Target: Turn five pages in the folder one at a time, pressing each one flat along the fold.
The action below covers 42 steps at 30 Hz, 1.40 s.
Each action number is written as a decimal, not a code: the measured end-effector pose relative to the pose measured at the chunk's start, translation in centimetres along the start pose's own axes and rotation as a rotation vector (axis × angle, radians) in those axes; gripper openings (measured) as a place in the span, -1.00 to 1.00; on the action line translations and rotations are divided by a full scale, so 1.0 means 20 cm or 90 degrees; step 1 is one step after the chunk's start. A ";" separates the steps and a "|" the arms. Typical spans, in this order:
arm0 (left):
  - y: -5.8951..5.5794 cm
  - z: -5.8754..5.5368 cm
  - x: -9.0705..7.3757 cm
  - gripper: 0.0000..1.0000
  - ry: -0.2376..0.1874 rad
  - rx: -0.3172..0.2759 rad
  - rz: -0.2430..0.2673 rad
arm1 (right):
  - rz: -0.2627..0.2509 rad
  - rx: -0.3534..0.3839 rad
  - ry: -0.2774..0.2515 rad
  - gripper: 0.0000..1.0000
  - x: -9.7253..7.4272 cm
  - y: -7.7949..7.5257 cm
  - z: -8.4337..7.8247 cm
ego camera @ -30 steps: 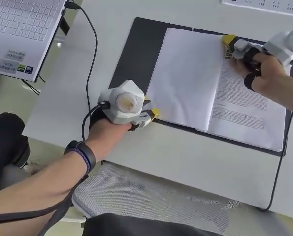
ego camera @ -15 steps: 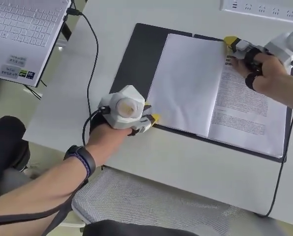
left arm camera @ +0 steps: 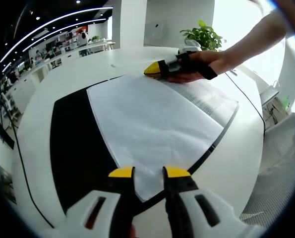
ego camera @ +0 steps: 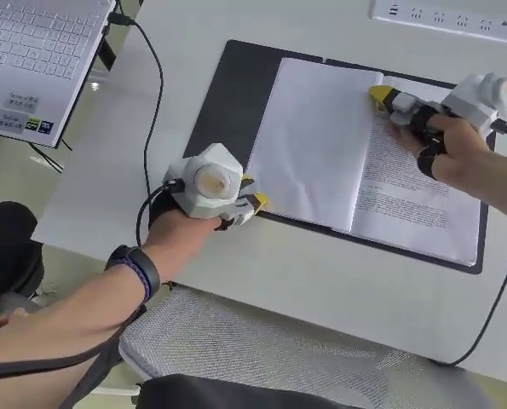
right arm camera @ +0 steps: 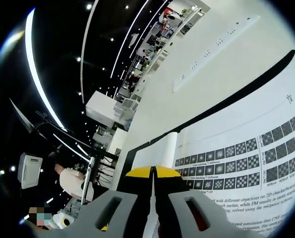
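The right gripper [ego camera: 378, 93], jaws clenched empty, is pressing the fold of the folder [ego camera: 234, 94] near its top. The left gripper [ego camera: 254, 203], jaws released, is sitting at a corner of the blank page [ego camera: 308, 136].

black folder [ego camera: 227, 94], white page [ego camera: 308, 136], yellow-tipped jaws
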State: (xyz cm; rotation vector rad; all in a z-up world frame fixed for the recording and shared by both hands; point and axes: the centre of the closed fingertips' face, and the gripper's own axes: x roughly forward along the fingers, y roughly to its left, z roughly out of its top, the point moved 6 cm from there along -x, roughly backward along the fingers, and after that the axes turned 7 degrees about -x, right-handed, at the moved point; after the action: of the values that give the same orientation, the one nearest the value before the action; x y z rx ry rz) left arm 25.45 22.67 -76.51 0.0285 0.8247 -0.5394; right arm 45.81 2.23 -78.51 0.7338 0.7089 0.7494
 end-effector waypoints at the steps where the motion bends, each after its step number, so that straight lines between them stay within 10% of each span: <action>1: 0.00 0.00 0.00 -0.58 0.000 0.000 0.000 | 0.001 0.000 0.001 -1.00 -0.01 0.01 -0.01; 27: 0.00 0.00 0.00 -0.60 -0.007 0.000 -0.004 | 0.057 -0.042 0.078 -1.00 -0.30 0.17 -0.43; 42: 0.01 -0.01 0.02 -0.57 -0.009 -0.007 -0.011 | 0.085 -0.033 0.116 -1.00 -0.49 0.40 -0.73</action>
State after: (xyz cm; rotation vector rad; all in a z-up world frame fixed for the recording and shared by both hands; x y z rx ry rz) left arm 25.62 22.73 -77.08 0.0081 0.8143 -0.5506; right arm 26.51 3.34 -77.25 0.6762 0.8081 0.9622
